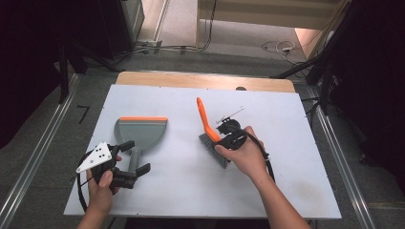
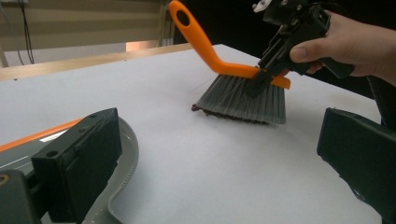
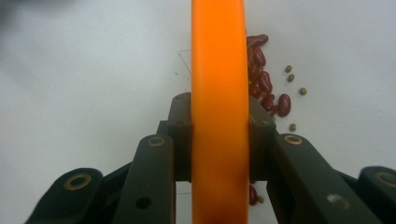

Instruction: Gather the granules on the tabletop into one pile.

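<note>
High view: white table (image 1: 191, 191), person's forearms come in from the bottom edge. Right gripper (image 1: 228, 136) sits mid-table, right of centre, clamped on the orange back of a brush (image 1: 210, 131). Brush handle points up and away toward the far edge, grey bristles down on the table.

Left gripper (image 1: 136, 157) sits near the front left, jaws spread on either side of the grey dustpan (image 1: 140, 130) handle; can't tell if the pads touch it. Dustpan lies flat with its orange lip toward the far edge, well apart from the brush.

Left gripper view: own two black jaws stand wide apart with bare table between them, released. Dustpan (image 2: 116, 186) rim shows beside the left jaw. Farther off, the brush (image 2: 243, 95) is tilted, bristle tips touching the table, a thin line of dark beans (image 2: 219, 112) right at the bristle edge. Right gripper (image 2: 268, 77) grips the brush spine, hand wrapped round its body.

Right gripper view: jaws pressed on both sides of the orange brush (image 3: 218, 112) spine. Red beans (image 3: 264, 91) are piled just beside it on the right, with a few small green beans (image 3: 290, 78) scattered near them.
</note>
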The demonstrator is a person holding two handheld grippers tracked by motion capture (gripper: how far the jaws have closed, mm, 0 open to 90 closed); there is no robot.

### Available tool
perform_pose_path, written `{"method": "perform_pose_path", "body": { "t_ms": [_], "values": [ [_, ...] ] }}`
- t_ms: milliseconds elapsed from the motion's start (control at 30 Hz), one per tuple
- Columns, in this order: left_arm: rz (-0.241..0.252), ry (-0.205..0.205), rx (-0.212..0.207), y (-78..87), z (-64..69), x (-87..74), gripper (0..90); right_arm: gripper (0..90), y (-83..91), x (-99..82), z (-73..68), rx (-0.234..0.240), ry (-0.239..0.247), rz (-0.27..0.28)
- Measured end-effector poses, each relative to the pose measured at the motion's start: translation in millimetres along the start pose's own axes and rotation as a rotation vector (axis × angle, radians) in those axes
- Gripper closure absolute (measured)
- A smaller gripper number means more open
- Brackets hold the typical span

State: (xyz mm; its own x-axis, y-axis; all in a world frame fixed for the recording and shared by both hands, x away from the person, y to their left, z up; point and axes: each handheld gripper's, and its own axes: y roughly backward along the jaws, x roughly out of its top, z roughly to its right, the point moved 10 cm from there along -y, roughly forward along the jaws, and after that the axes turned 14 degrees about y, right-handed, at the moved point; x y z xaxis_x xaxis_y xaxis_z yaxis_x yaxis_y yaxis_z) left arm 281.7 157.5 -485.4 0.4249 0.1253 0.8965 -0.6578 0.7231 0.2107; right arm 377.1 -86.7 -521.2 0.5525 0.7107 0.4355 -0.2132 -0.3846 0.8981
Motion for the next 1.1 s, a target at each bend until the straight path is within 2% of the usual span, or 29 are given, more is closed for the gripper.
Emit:
{"method": "perform_pose_path", "body": {
  "t_ms": [33, 133, 267, 300, 333, 367, 433, 467, 533, 600, 667, 767, 867, 967, 1100],
  "values": [
    [0.0, 0.0, 0.001, 0.0, -0.1, 0.0, 0.9, 68.1, 4.2, -1.2, 2.1, 0.004, 0.02, 0.002],
    [-0.002, -0.003, 0.001, -0.8, -0.4, -0.5, 0.9, 68.2, 15.3, -7.2, 5.7, 0.026, 0.131, -0.016],
    [-0.004, -0.002, 0.001, -1.3, 0.4, -0.9, 0.9, 68.2, 27.3, -19.0, 9.9, 0.065, 0.34, -0.02],
    [-0.003, -0.001, 0.001, -1.4, 0.3, -0.9, 0.9, 68.2, 28.7, -22.7, 9.5, 0.089, 0.386, -0.015],
    [-0.003, 0.0, 0.001, -1.6, 0.3, -0.9, 0.9, 68.2, 29.6, -26.9, 9.1, 0.109, 0.412, -0.017],
    [-0.004, 0.0, 0.001, -1.8, 0.4, -1.1, 0.9, 68.2, 29.9, -31.0, 9.0, 0.116, 0.456, -0.022],
    [-0.009, -0.003, 0.002, -2.2, 0.5, -1.9, 0.9, 68.2, 29.3, -38.7, 5.2, 0.135, 0.57, -0.023],
    [-0.01, 0.0, 0.002, -2.7, 0.7, -2.3, 0.9, 68.2, 28.2, -41.3, 0.1, 0.161, 0.631, -0.01],
    [-0.012, -0.001, 0.0, -3.6, 1.2, -2.9, 0.9, 68.2, 25.3, -45.4, -9.2, 0.204, 0.697, -0.008],
    [-0.015, -0.003, 0.002, -4.2, 1.6, -3.4, 0.9, 68.2, 20.4, -45.8, -12.0, 0.206, 0.767, -0.017],
    [-0.016, -0.002, 0.001, -4.3, 2.6, -3.7, 0.9, 68.2, 15.1, -43.5, -9.2, 0.188, 0.776, -0.036],
    [-0.012, -0.001, 0.0, -3.7, 2.8, -3.2, 0.9, 68.2, 7.4, -39.0, -3.0, 0.2, 0.777, -0.049],
    [-0.013, -0.001, 0.001, -3.1, 1.4, -3.4, 0.9, 68.2, 4.3, -32.9, 2.5, 0.219, 0.762, -0.044],
    [-0.014, -0.002, 0.0, -3.1, 1.0, -3.6, 0.9, 68.2, 1.0, -26.3, 7.7, 0.222, 0.769, -0.041],
    [-0.015, -0.002, 0.001, -2.8, 0.5, -3.5, 0.9, 68.2, -3.1, -16.6, 13.6, 0.209, 0.771, -0.03]
  ]
}}
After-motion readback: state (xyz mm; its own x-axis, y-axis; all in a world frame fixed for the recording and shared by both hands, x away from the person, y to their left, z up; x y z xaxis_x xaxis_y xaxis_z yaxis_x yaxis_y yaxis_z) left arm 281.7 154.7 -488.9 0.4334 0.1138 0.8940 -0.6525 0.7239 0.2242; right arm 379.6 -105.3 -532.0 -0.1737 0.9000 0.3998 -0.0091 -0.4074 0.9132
